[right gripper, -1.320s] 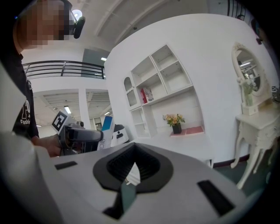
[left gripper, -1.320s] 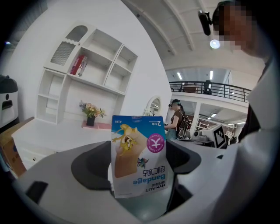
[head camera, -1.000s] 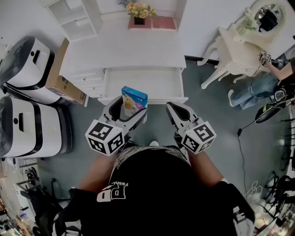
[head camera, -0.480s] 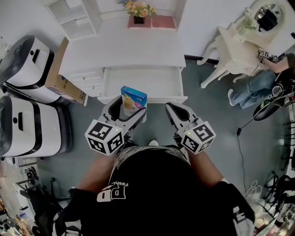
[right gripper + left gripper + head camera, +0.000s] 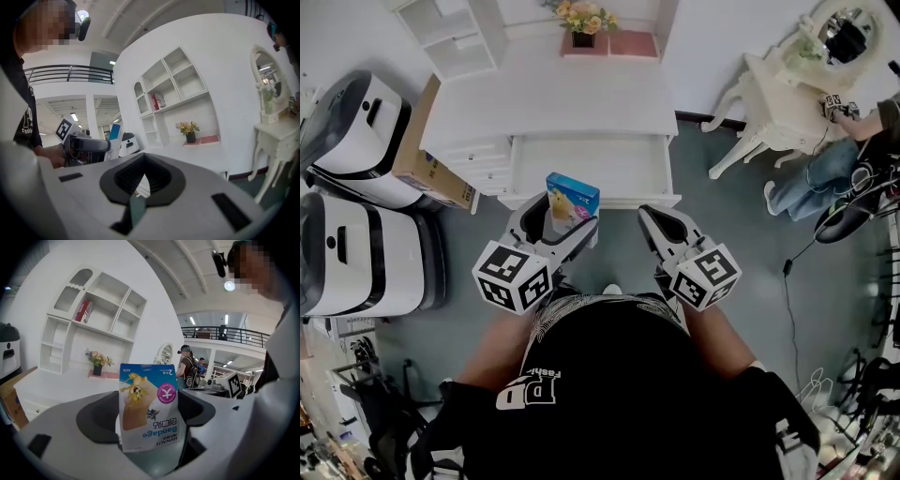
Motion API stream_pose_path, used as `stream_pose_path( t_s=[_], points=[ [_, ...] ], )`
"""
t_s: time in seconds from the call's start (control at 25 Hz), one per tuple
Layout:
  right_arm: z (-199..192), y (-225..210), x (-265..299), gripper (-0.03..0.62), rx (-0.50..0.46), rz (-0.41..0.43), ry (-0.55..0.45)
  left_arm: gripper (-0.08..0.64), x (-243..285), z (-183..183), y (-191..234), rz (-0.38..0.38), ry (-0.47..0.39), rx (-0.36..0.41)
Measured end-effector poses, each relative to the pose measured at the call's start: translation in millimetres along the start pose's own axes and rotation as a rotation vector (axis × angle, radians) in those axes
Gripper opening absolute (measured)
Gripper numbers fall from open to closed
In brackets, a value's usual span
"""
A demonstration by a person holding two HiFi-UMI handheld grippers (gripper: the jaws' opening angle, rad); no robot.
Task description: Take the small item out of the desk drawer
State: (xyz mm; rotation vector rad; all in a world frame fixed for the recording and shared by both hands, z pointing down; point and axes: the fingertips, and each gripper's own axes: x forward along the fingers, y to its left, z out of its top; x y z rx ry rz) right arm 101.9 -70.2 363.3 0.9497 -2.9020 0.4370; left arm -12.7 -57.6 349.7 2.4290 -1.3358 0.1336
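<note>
One bandage box (image 5: 149,408), in left tool (image 5: 565,225)

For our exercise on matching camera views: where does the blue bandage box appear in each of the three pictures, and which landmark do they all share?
Head view: bandage box at centre, in the left gripper, before the open drawer.
Left gripper view: box in the middle, print upside down, clamped between the jaws.
Right gripper view: box left of centre, a small blue strip.
Shared landmark: the flower pot at the desk's back.

open drawer (image 5: 591,171) gapes free ahead — cardboard box (image 5: 417,141) and white machines (image 5: 356,131) crowd its left.
</note>
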Motion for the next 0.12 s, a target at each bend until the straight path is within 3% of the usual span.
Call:
stream_pose_path(
  t_s=[0.12],
  points=[
    [0.3, -0.6, 0.0, 0.008, -0.003, 0.001, 0.002, 0.399, 0.7, -0.4, -0.6, 0.000, 0.002, 0.000]
  ],
)
